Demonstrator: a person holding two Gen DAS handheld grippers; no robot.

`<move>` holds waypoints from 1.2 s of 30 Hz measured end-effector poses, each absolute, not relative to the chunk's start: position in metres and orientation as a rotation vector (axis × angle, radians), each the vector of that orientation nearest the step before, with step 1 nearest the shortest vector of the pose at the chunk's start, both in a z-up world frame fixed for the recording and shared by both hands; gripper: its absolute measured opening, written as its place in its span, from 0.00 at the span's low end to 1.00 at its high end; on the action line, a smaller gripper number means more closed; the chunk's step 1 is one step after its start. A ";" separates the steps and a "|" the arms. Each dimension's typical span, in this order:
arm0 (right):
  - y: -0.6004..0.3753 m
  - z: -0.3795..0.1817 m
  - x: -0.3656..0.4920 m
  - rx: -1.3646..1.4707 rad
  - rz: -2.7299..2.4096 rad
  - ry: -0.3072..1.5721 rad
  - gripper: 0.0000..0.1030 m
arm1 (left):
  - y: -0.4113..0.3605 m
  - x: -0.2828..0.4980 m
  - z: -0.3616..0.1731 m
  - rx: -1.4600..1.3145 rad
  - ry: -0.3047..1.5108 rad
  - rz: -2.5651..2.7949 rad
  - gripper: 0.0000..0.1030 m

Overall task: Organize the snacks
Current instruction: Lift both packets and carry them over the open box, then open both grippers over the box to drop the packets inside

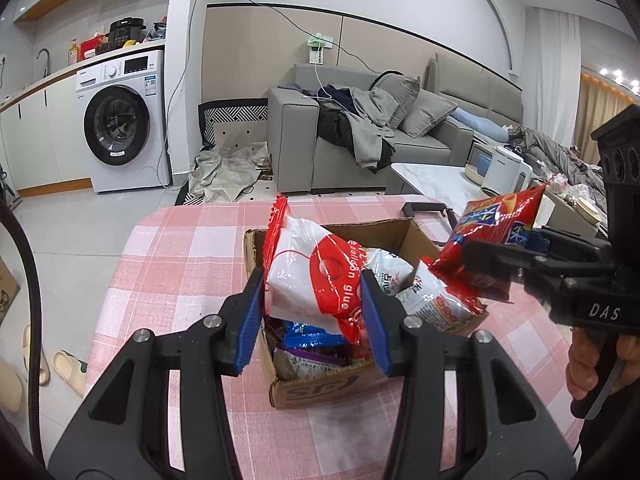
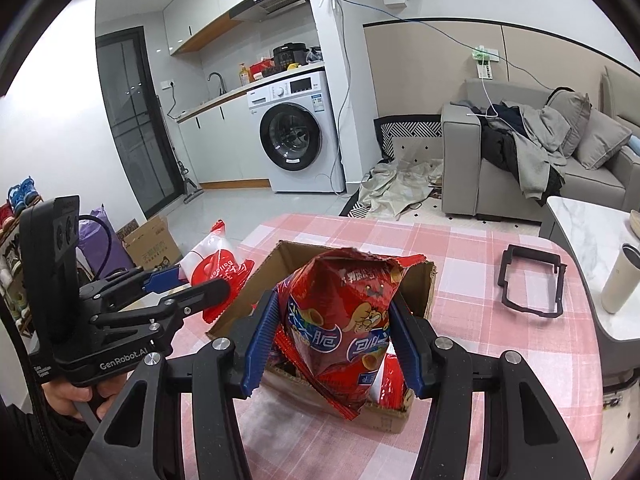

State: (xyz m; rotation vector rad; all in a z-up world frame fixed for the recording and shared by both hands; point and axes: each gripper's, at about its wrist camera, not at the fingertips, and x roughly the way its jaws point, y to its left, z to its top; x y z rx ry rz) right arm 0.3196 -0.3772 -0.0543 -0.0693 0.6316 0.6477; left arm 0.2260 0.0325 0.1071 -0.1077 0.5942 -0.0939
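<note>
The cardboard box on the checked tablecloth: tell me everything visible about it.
The cardboard box is a shallow, open-topped brown corrugated carton with torn, ragged wall edges and printed lettering on its near side. It sits flat on the pink checked tablecloth, apart from the black frame lying to its right. Several snack packets lie inside it, white, red and blue ones among them. Two more packets are held above it in the grippers; whether either touches the box cannot be told.

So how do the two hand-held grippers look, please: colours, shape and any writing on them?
Both are black, with blue ribbed pads on two fingers and silver screws at the joints. The right hand-held gripper has white letters "DAS" and a black box with round lenses on top. The left hand-held gripper reads "GenRobot.AI" in white. A black cable runs beside it.
</note>
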 end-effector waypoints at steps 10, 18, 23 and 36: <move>-0.368 -0.071 0.347 -0.070 0.629 0.680 0.53 | 0.024 0.256 0.087 -0.087 0.629 -0.086 0.42; -0.357 -0.087 0.363 -0.109 0.606 0.708 0.53 | 0.015 0.277 0.063 -0.048 0.662 -0.101 0.42; -0.353 -0.098 0.376 -0.110 0.605 0.741 0.53 | 0.012 0.288 0.051 -0.042 0.679 -0.101 0.42; -0.351 -0.111 0.383 -0.108 0.635 0.752 0.53 | 0.004 0.300 0.036 -0.013 0.701 -0.118 0.48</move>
